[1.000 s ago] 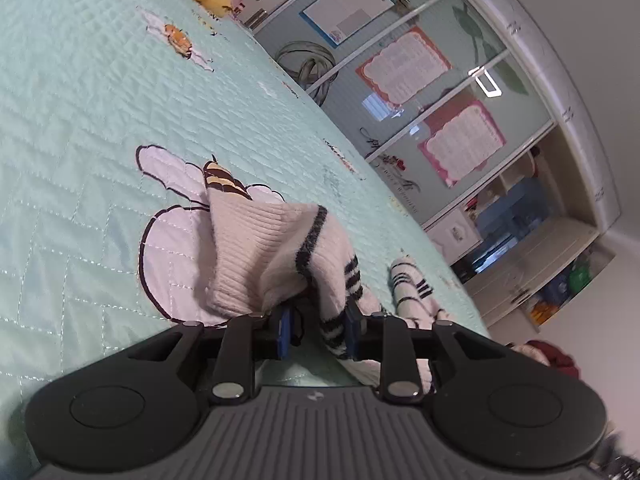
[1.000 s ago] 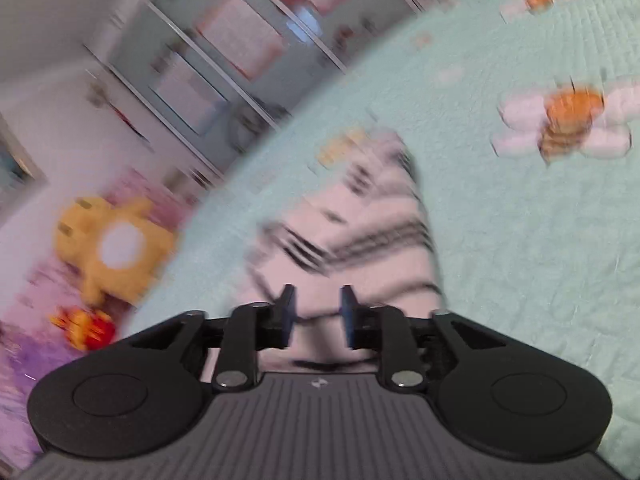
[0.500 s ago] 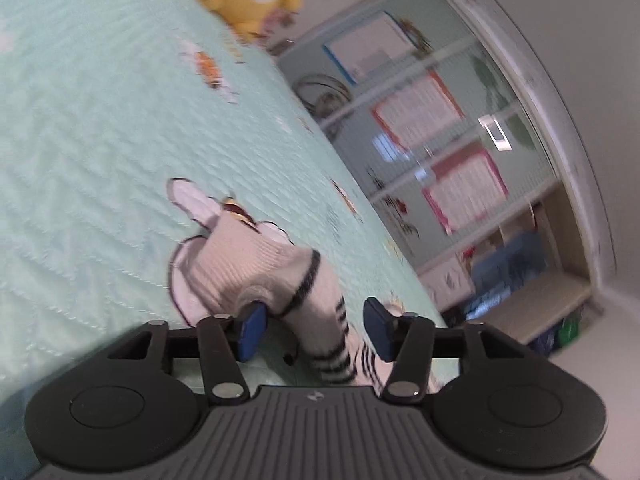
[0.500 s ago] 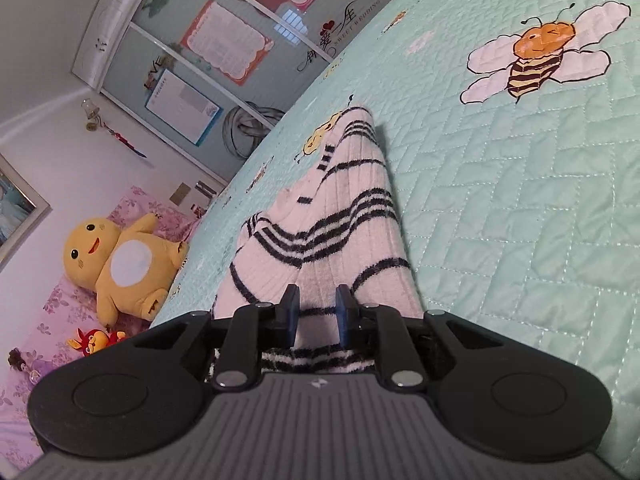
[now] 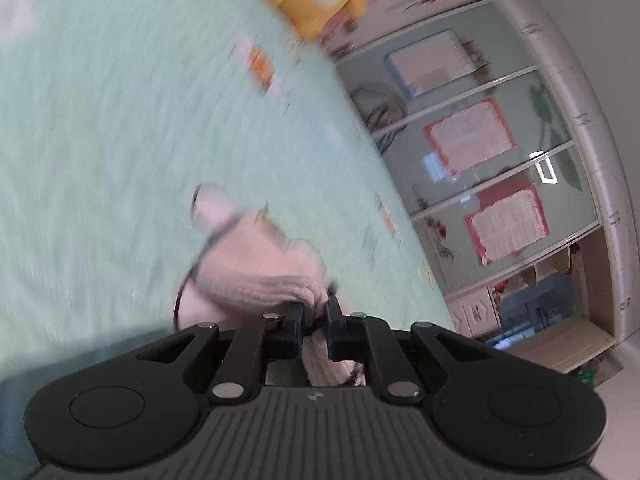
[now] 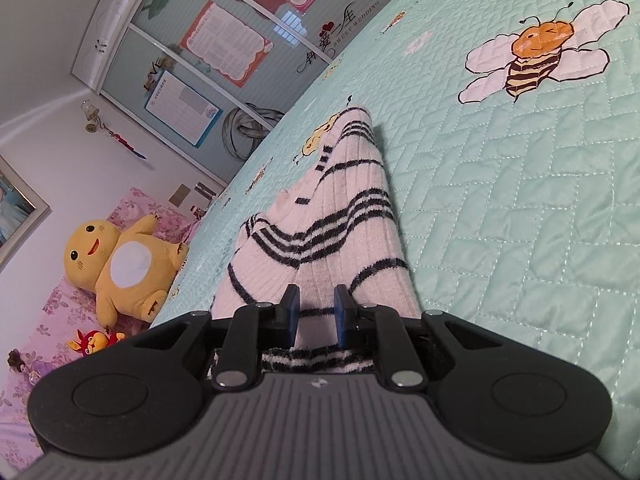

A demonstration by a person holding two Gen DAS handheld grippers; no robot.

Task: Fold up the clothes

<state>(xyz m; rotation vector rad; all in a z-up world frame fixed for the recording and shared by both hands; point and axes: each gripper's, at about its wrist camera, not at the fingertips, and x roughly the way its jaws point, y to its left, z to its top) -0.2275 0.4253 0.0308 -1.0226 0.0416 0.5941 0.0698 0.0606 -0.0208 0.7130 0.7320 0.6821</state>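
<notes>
- Our left gripper (image 5: 314, 320) pinches the sweater (image 5: 256, 276) edge.
- Our right gripper (image 6: 316, 310) clamps its hem; the sweater (image 6: 340, 216) runs straight ahead, lengthwise.

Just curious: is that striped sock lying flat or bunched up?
Bunched: the striped sock rises in a ridge from the quilt, pinched in the right gripper.

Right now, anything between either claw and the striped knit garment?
Nothing visible. The left claw is already shut on the pink knit garment with black stripes; the right claw grips its other end on the mint quilted bedspread.
</notes>
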